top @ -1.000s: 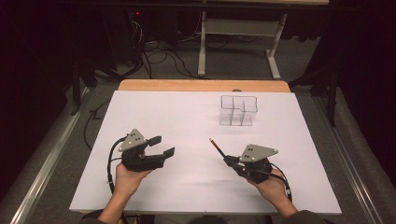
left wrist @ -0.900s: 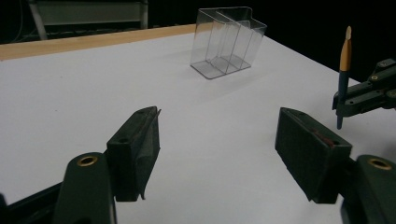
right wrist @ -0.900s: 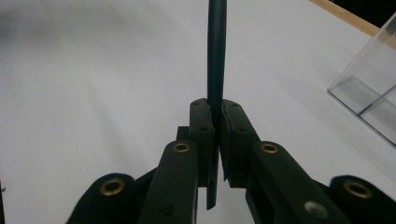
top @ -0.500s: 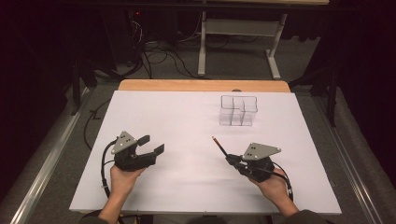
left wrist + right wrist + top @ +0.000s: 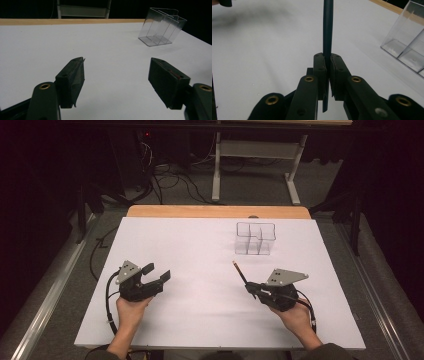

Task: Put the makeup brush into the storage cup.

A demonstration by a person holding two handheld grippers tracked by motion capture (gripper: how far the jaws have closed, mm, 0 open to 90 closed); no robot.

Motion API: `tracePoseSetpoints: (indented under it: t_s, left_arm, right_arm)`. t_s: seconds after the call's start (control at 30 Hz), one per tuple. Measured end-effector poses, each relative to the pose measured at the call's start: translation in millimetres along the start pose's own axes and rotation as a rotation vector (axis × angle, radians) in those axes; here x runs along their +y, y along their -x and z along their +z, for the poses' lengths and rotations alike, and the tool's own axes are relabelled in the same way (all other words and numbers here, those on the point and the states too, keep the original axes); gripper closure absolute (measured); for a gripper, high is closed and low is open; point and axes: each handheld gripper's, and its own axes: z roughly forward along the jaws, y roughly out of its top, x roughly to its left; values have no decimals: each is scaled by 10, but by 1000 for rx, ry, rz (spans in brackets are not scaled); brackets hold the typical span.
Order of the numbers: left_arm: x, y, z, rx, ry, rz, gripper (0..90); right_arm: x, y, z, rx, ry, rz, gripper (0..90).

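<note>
A thin dark pencil [image 5: 239, 272] with an orange tip sticks out up and to the left from my right gripper [image 5: 251, 287], whose jaws are shut on it. In the right gripper view the pencil [image 5: 327, 30] runs straight up between the closed pads [image 5: 320, 65]. A clear plastic organiser [image 5: 255, 238] with several compartments stands on the white table [image 5: 190, 245] behind the right gripper, and appears as the clear organiser [image 5: 161, 28] at the upper right of the left gripper view. My left gripper [image 5: 157, 273] rests low over the table's left side, open, with nothing between its fingers [image 5: 72, 77].
A wooden strip [image 5: 215, 211] borders the table's far edge. Beyond it are a grey floor, cables [image 5: 165, 175] and a white stand [image 5: 255, 155]. A metal rail [image 5: 50, 285] runs along the left of the table.
My left gripper has moved down and to the left, toward the table's near-left part, still open. The right gripper and its pencil have stayed in place.
</note>
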Motion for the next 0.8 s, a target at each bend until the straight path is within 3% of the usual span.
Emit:
tracePoseSetpoints:
  t_s: [0.53,0.8]
  left_arm:
    - [-9,10,39,-13,-27,0,288]
    - [-5,6,38,-16,-27,-6,289]
  right_arm:
    - [40,293,-179,-32,32,77,860]
    - [86,402,-218,-60,38,80,861]
